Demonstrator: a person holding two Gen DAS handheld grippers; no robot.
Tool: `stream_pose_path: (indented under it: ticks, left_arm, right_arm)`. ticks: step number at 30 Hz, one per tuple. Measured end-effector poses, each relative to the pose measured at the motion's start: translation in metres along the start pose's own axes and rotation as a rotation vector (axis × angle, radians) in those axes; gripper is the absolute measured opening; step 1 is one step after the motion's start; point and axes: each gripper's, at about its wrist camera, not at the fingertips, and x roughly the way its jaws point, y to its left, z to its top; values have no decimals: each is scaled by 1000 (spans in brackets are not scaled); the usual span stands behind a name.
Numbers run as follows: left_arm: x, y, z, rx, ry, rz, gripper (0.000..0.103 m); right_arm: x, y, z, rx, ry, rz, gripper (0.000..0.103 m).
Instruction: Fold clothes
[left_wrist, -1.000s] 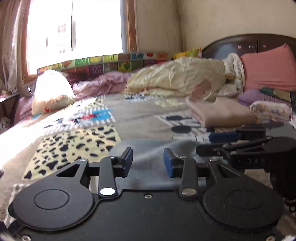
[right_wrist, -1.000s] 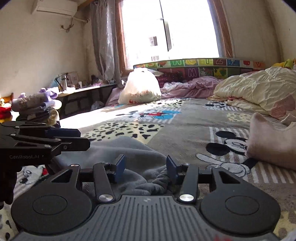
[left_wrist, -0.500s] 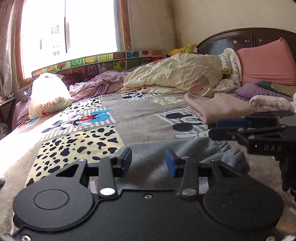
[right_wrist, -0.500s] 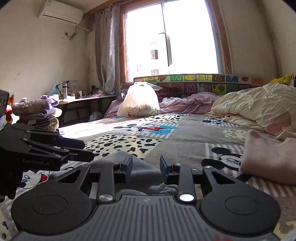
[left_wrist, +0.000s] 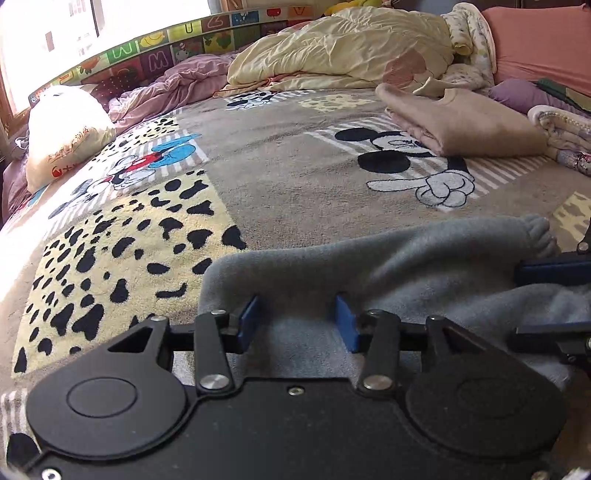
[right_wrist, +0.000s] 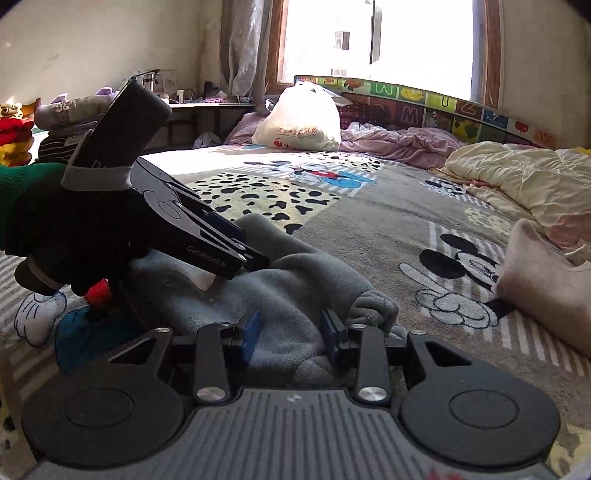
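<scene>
Both tools have dropped onto the grey garment (left_wrist: 369, 269) on the bed (left_wrist: 295, 155). Left tool (left_wrist: 295, 321) and right tool (right_wrist: 290, 332) gape around fleece (neither pinching yet), so a grasp seems near.

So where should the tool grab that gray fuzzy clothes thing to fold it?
Probably the free folded edge of the gray fleece garment, its far-left corner in the left wrist view. It lies fairly flat on the cartoon blanket, so the left tool, jaws open, could come in low from the near side. The bunched cuff by the right tool looks lumpier.
</scene>
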Motion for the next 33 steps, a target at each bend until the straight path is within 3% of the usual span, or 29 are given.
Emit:
stream_pose_path:
  ticks: [2,4,8,10,11,17,20,22,24,29,33]
  left_arm:
    - [-33,5,-1,-42,-110,9,46]
    - [-55,8,-11,-95,-159,23,46]
    - [-65,-4,-43,-70,-194,36,46]
    - [-51,-10,-61,-56,-160,36,48]
    - [-42,-13,-70,-53,-159,49,48]
    - [-32,-19,-71,-24,-151,85,51]
    - [-38,-16,-64,-37,-123,81,51]
    - [-66,-5,-55,-179,-145,79,52]
    - [-99,11,-63,-378,-228,35,61]
    - [-118,59,-115,-841,-193,-108,65]
    - [-109,90,-139,-1100,-166,-210,73]
  right_arm:
    - [-16,5,9,-7,-140,-24,45]
    - [-14,4,15,5,-178,-44,52]
    - [16,-10,16,63,-102,-53,53]
    - [32,-13,9,56,13,-62,53]
    - [34,-13,6,55,22,-59,53]
    - [37,-13,-4,57,13,-59,53]
    - [24,-7,-6,45,-51,-78,52]
    - [8,-11,-9,117,-104,-79,57]
    - [-6,-24,-19,260,-122,-63,88]
    - [-42,-56,-44,617,-165,-22,90]
    - [-51,-72,-72,910,-194,81,90]
